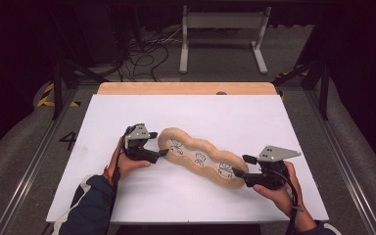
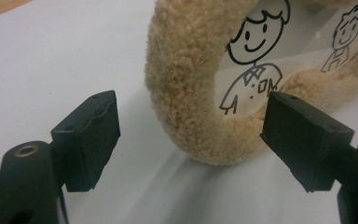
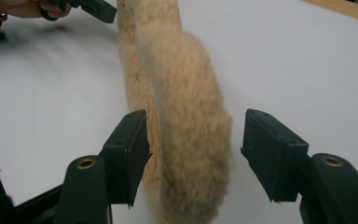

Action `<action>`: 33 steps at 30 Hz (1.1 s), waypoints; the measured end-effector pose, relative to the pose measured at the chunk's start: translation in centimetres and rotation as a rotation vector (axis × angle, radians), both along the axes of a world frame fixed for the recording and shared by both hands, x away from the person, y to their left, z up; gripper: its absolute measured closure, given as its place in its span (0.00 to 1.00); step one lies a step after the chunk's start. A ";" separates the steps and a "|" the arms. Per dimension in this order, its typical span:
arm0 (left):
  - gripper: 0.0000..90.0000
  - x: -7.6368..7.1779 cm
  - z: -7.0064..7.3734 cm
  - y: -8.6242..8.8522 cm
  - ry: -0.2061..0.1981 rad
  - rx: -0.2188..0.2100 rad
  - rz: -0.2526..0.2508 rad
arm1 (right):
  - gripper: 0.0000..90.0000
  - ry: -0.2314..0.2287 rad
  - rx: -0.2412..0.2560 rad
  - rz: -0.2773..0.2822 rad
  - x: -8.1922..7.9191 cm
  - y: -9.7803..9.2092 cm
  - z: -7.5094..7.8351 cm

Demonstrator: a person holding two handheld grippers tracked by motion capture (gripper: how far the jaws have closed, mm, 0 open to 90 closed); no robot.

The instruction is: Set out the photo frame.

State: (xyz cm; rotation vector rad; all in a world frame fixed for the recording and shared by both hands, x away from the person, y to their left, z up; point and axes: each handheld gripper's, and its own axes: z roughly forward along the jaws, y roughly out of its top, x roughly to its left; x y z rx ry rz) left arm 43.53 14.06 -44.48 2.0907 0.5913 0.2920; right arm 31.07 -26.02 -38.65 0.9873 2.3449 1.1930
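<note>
The fuzzy frame [image 1: 201, 156] lies flat mid-bench [image 1: 127, 112], running from ten o'clock to four o'clock. My left hand-held gripper [image 1: 162, 152] and right hand-held gripper [image 1: 240, 166] gape wide at each end, so I can grab both ends together.

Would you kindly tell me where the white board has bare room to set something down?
The far half of the white board, between the wooden edge and the fleece-rimmed pouch, is free. Crowded: the pouch's ends, where the left gripper and right gripper sit.
</note>
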 end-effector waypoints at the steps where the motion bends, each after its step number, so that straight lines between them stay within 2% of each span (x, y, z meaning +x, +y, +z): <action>1: 0.24 0.1 0.0 -0.1 -0.002 0.000 -0.004 | 0.47 0.005 -0.002 -0.008 -0.3 -0.2 -0.4; 2: 0.26 0.1 -0.1 -0.1 0.000 0.001 -0.001 | 0.50 0.000 0.000 -0.029 -0.7 -0.4 -0.8; 5: 0.30 0.2 -0.2 -0.3 -0.008 0.004 0.003 | 0.51 0.033 0.027 -0.046 -1.2 -0.8 -2.0; 7: 0.35 0.3 -0.1 -0.5 -0.003 -0.009 -0.004 | 0.54 0.060 0.054 -0.067 -1.4 -1.0 -2.4; 9: 0.39 0.4 -0.1 -0.6 -0.005 -0.012 -0.002 | 0.57 0.060 0.058 -0.080 -1.6 -1.0 -2.6; 10: 0.39 0.5 -0.1 -0.7 -0.002 -0.012 -0.004 | 0.58 0.057 0.056 -0.084 -1.7 -1.0 -2.7; 13: 0.48 0.6 -0.3 -1.0 0.004 -0.014 -0.017 | 0.64 0.039 0.064 -0.090 -1.9 -1.0 -2.9; 16: 0.50 0.5 -0.3 -1.2 0.002 -0.001 -0.018 | 0.69 0.020 0.072 -0.104 -2.0 -0.8 -3.1; 20: 0.52 0.5 -0.4 -1.1 0.014 -0.019 -0.016 | 0.70 0.000 0.070 -0.108 -2.1 -0.7 -3.2; 33: 0.57 -0.3 -0.3 -0.6 0.015 -0.009 0.003 | 0.71 -0.021 0.068 -0.108 -1.7 -0.9 -3.4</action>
